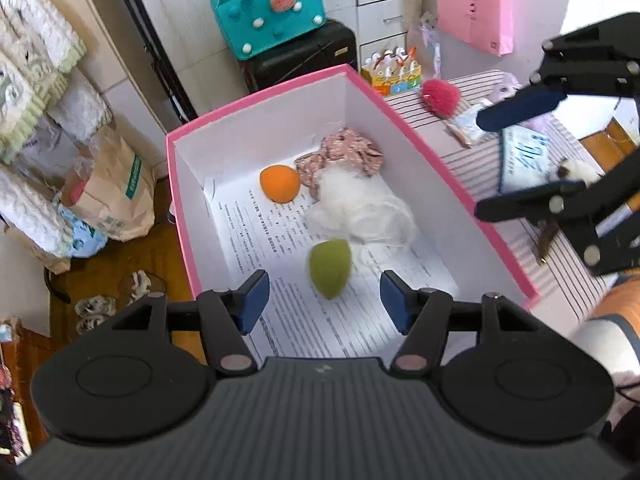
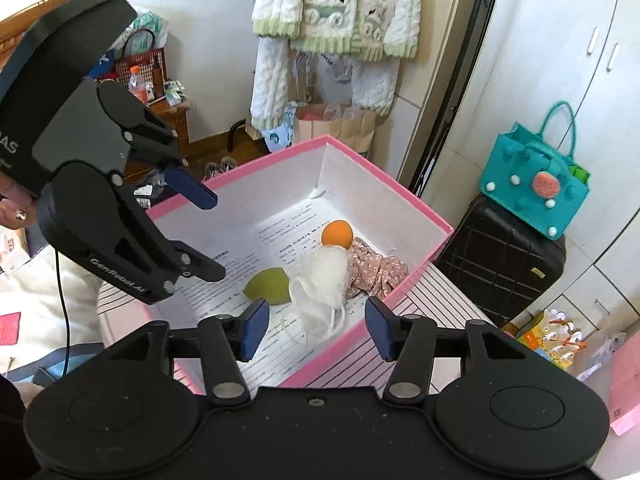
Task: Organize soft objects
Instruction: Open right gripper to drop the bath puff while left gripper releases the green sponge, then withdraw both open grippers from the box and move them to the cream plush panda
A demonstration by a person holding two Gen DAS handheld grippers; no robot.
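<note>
A pink box [image 1: 276, 88] [image 2: 280, 148] with white walls holds an orange sponge ball [image 1: 279, 182] [image 2: 338, 233], a green egg-shaped sponge [image 1: 330, 268] [image 2: 267, 286], a white fluffy wad [image 1: 360, 204] [image 2: 324, 280] and a floral cloth [image 1: 348, 154] [image 2: 376, 270]. The green sponge is blurred, below my open left gripper [image 1: 324, 300], which hangs over the box's near end. My right gripper [image 2: 316, 326] is open and empty above the box's near rim; it also shows at the right in the left wrist view [image 1: 504, 164]. A pink fuzzy ball [image 1: 440, 95] lies outside on the striped surface [image 1: 480, 168].
Printed paper [image 1: 304, 320] lines the box floor. On the striped surface lie a small packet [image 1: 466, 126] and a blue card [image 1: 524, 160]. Behind stand a black suitcase [image 1: 300, 58] with a teal bag [image 1: 268, 12], a pink bag [image 1: 474, 10], and paper bags [image 1: 116, 196] on the floor.
</note>
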